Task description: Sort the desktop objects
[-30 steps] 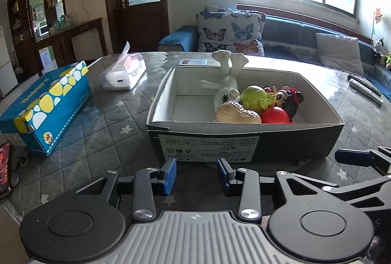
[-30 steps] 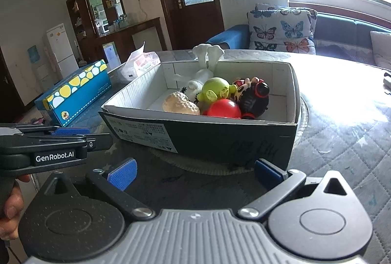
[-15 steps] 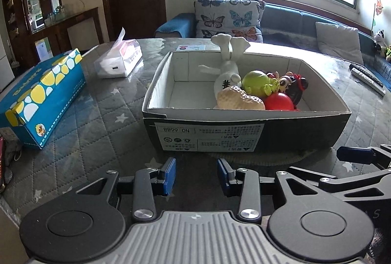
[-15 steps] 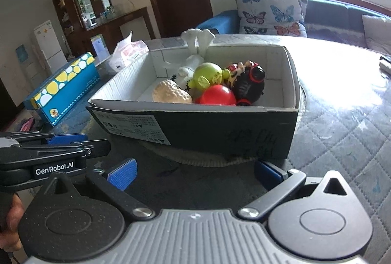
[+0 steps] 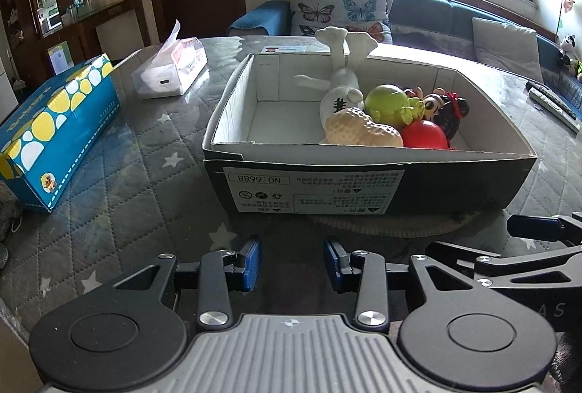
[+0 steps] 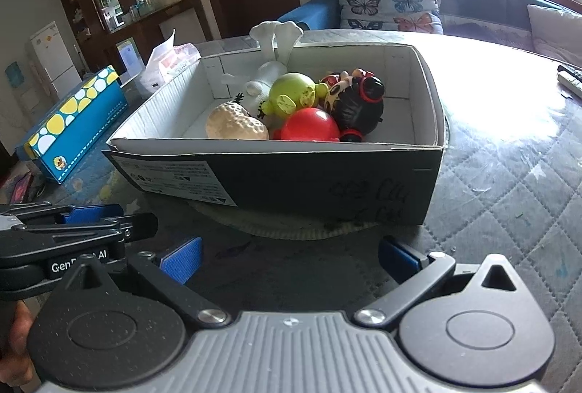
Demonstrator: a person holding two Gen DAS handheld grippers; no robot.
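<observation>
Both grippers hang low over the near edge of the table, in front of the cardboard box (image 5: pixel 367 189). On the left gripper (image 5: pixel 291 260) the blue pads stand a moderate way apart and nothing is between them. On the right gripper (image 6: pixel 287 256) the blue pads are spread wide, also with nothing between them. Neither gripper touches the box.

Inside the box, which is black outside and white inside, the toys lie together in the right part, and the left part of the floor is bare. A peanut-shaped toy (image 5: pixel 363 131) lies nearest, against the near wall, and a red ball (image 5: pixel 423 135) is just beside it on the right. Behind them sits a green round toy (image 5: pixel 387 102), with a black-haired doll head (image 6: pixel 358 105) to its right. A white figure (image 5: pixel 342 80) leans toward the far wall, and its two feet stick up above the rim.

On the grey quilted table cover (image 5: pixel 127 196), a blue box with yellow and white dots (image 5: pixel 54 124) lies at the left, well apart from the cardboard box. A soft tissue pack (image 5: pixel 171 73) lies farther back.
</observation>
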